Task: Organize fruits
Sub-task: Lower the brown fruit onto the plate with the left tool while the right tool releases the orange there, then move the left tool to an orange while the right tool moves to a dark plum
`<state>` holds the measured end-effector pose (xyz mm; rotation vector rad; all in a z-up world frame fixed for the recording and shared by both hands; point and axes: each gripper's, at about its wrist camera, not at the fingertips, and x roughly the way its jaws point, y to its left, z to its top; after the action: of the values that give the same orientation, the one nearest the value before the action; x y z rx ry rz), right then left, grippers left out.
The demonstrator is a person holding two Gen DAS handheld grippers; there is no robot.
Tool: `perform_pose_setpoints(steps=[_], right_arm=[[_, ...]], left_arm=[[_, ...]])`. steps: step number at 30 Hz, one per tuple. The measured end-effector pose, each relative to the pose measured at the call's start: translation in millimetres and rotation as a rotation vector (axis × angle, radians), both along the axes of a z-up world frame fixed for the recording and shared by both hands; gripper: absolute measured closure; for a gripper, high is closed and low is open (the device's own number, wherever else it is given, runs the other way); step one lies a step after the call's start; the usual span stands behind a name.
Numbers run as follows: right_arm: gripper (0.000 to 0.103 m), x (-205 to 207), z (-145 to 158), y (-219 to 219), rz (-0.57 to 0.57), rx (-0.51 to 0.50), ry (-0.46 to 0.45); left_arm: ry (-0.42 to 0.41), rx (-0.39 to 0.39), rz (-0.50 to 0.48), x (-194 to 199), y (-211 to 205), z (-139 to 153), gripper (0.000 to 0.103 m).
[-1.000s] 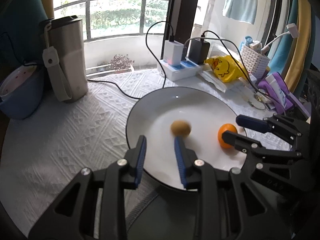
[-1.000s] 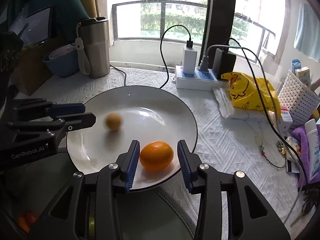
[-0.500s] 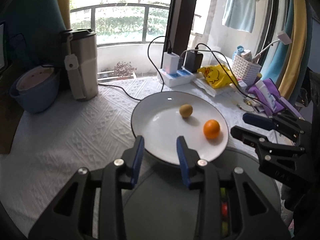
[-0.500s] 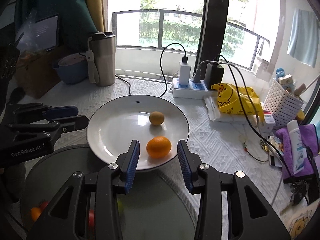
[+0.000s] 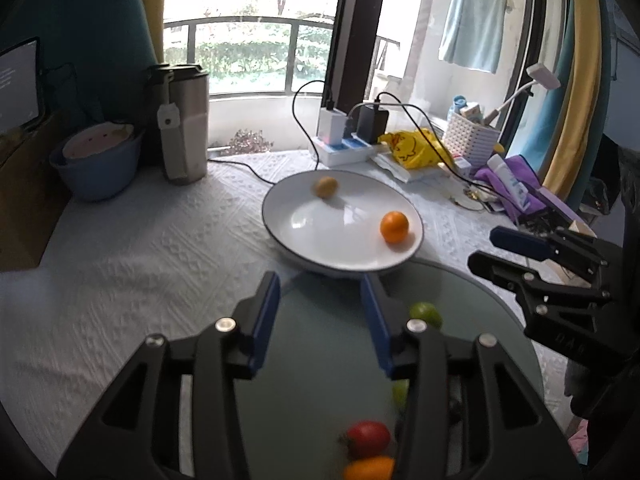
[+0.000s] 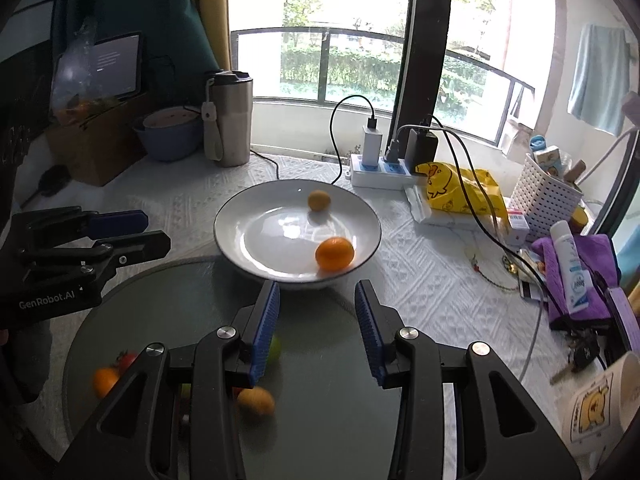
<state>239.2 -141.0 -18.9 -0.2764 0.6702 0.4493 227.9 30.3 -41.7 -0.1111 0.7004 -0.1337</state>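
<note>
A white plate on the tablecloth holds an orange near its front right rim and a small brown fruit near its far rim. In front of it a round grey-green tray holds a green fruit, a red fruit, an orange fruit and a yellow-orange fruit. My left gripper and right gripper are open and empty above the tray, behind the plate's front rim.
A steel tumbler and a blue bowl stand at the back left. A power strip with chargers, a yellow bag, a white basket and a purple cloth with a tube crowd the right side.
Both grippers have pulled back and up from the plate, open and empty, so the tray of fruit now shows below them. The brown fruit has rolled toward the plate's far rim.
</note>
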Motion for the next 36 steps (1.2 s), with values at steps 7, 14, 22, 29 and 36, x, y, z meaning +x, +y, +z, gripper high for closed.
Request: perform_pose_setpoints(steps=[7, 14, 22, 29, 36], right_arm=[[0.062, -24.0, -5.7, -5.1, 0.003, 0.008, 0.01], [0.062, -48.0, -12.6, -3.4, 0.04, 0.021, 0.012], [0.062, -66.9, -25.6, -0.8, 0.068, 0.037, 0.04], [0.062, -75.5, -38.0, -2.0, 0.067, 0.045, 0.072], [0.062, -81.2, -49.3, -1.5, 0.076, 0.052, 0.099]], left_arm=[[0.007, -0.016, -0.003, -28.6, -4.1, -5.3, 0.059], [0.019, -0.04, -0.001, -54.4, -9.9, -16.9, 0.059], [0.039, -0.051, -0.011, -78.6, -16.6, -30.3, 0.059], [0.052, -0.059, -0.007, -89.1, -14.6, -38.8, 0.058], [0.064, -0.063, -0.02, -95.6, -20.5, -46.4, 0.058]])
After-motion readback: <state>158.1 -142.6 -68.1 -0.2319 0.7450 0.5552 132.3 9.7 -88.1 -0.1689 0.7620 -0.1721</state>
